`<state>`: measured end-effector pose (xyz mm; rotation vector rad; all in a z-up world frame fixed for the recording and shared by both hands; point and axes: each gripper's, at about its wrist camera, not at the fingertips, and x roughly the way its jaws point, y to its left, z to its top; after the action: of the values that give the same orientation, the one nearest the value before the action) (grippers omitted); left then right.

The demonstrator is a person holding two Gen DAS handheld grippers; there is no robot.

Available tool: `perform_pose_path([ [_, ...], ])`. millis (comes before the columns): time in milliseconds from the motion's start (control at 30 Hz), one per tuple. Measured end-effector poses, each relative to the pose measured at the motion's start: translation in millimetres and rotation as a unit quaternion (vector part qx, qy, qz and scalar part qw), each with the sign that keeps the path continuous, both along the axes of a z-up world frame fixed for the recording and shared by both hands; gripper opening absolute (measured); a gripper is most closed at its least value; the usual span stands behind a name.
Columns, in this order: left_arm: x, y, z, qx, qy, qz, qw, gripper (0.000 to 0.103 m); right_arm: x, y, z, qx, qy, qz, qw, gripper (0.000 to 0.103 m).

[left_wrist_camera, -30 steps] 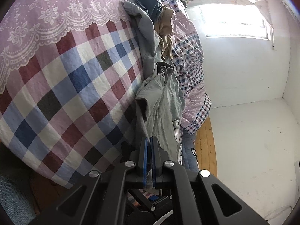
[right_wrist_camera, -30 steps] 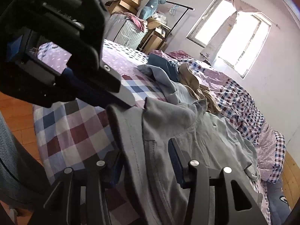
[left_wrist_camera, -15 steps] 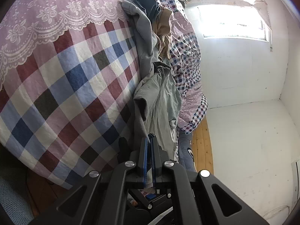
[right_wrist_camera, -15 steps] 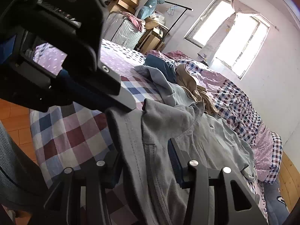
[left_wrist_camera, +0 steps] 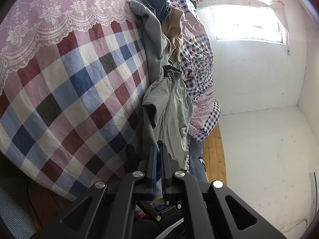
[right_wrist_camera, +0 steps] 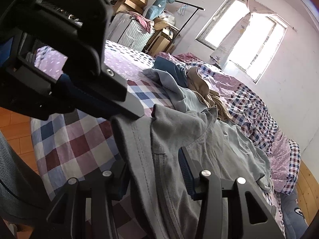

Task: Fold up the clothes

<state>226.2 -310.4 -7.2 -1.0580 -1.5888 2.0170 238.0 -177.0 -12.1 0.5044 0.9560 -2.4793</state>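
While the left gripper [left_wrist_camera: 159, 155] pinches its hem, the grey shirt [right_wrist_camera: 179, 139] stretches lengthwise between the right gripper's [right_wrist_camera: 153, 171] parted fingers.

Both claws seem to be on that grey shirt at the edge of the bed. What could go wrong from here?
1. The left claw pinches only a thin edge of the shirt, so a pull might slip it free.
2. The right claw straddles a thick bunch of cloth; closing now could catch extra layers and spoil the fold.
3. The shirt's far end lies against the clothes pile, so lifting may drag those along.
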Motion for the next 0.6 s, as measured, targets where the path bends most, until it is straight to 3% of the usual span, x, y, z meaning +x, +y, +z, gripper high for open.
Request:
perform_pose_path([
  [333,-0.9,1.5,0.7,0.002,0.002,-0.004,1.0,0.002,-2.0,-2.9,-1.7,0.0,-0.009,0.006,1.0,0.046],
  [500,-0.7,1.7,0.9,0.005,0.005,-0.006,1.0,0.002,-3.3,-3.2,-0.9,0.001,-0.005,0.003,1.0,0.025],
  [600,-1.8,4.2,0.9,0.007,0.005,-0.009,0.9999,0.002,-7.1,-1.2,0.1,-0.006,-0.013,0.0,1.0,0.02],
])
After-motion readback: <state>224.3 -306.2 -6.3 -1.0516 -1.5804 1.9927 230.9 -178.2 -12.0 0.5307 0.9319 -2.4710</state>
